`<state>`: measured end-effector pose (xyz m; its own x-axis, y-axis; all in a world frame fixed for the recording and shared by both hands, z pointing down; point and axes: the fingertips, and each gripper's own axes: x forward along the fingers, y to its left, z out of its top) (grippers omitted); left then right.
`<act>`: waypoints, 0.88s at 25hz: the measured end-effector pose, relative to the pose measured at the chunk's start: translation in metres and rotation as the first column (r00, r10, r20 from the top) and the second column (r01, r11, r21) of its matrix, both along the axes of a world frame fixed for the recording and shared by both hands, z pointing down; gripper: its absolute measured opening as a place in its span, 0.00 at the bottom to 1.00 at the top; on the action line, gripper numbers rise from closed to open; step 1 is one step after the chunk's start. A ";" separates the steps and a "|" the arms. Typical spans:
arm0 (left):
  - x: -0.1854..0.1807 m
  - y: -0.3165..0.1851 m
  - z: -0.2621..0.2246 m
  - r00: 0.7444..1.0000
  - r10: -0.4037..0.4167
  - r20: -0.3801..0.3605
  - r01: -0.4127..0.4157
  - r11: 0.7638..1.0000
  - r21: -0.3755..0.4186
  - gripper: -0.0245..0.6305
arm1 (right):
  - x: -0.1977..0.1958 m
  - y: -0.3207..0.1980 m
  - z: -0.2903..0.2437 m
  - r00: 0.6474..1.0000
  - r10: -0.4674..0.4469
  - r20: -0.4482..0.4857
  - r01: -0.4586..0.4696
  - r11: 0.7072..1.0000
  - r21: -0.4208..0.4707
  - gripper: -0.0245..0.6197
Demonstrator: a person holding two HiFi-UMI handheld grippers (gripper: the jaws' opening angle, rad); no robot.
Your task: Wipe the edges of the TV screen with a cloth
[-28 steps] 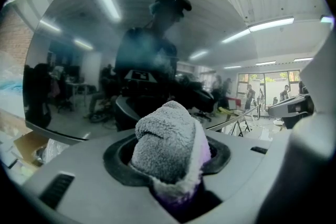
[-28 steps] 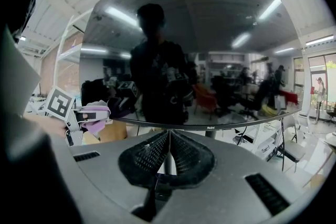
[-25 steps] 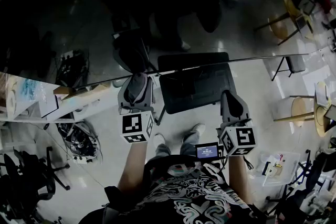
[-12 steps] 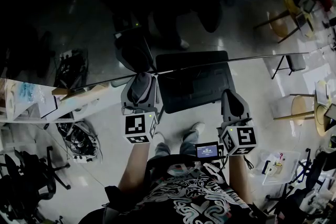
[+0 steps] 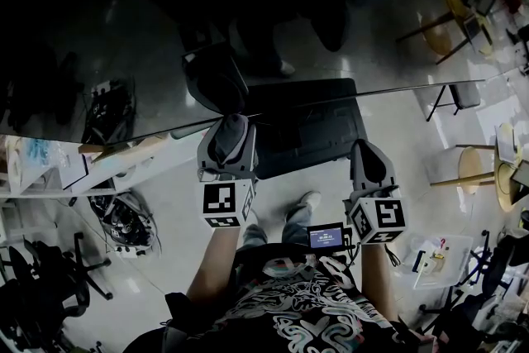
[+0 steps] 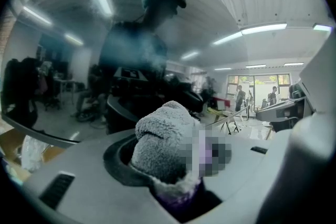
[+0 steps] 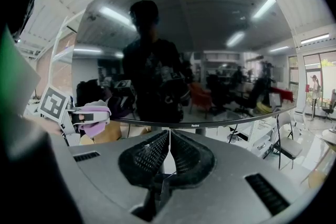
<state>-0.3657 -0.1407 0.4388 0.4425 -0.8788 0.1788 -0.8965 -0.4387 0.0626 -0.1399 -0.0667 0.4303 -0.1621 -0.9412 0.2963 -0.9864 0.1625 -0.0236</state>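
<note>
We see a black office chair (image 5: 50, 285) well left of the left hand-held gripper (image 5: 226, 136), a wooden chair (image 5: 473, 171) right of the right hand-held gripper (image 5: 366, 153).

the left gripper (image 5: 227, 135), clamped on the cloth (image 6: 160, 144), has slid rightward along the tv screen (image 5: 372, 29) lower edge, nearer the right gripper (image 5: 364, 151)
</note>
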 end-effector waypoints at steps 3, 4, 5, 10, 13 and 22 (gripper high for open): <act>0.005 0.000 0.000 1.000 0.007 0.002 -0.007 1.000 0.000 0.35 | 0.004 -0.001 -0.001 1.000 0.007 0.000 -0.007 1.000 0.002 0.09; 0.007 0.000 0.000 1.000 0.008 0.001 -0.008 1.000 0.001 0.35 | 0.005 -0.002 -0.001 1.000 0.008 0.001 -0.008 1.000 0.001 0.09; 0.008 -0.001 0.000 1.000 0.009 -0.001 -0.009 1.000 0.001 0.35 | 0.006 -0.002 0.000 1.000 0.010 0.001 -0.010 1.000 -0.001 0.09; 0.021 -0.002 -0.001 1.000 0.023 -0.021 -0.023 1.000 -0.002 0.35 | 0.013 -0.006 0.002 1.000 0.013 -0.011 -0.013 1.000 -0.006 0.09; 0.027 -0.002 -0.002 0.999 0.030 -0.031 -0.030 1.000 -0.004 0.35 | 0.012 -0.009 0.001 1.000 0.006 -0.012 -0.006 1.000 -0.005 0.09; 0.033 -0.004 -0.004 0.970 0.004 -0.243 -0.025 0.996 -0.080 0.35 | 0.014 -0.020 0.002 1.000 -0.015 0.003 0.015 1.000 -0.003 0.09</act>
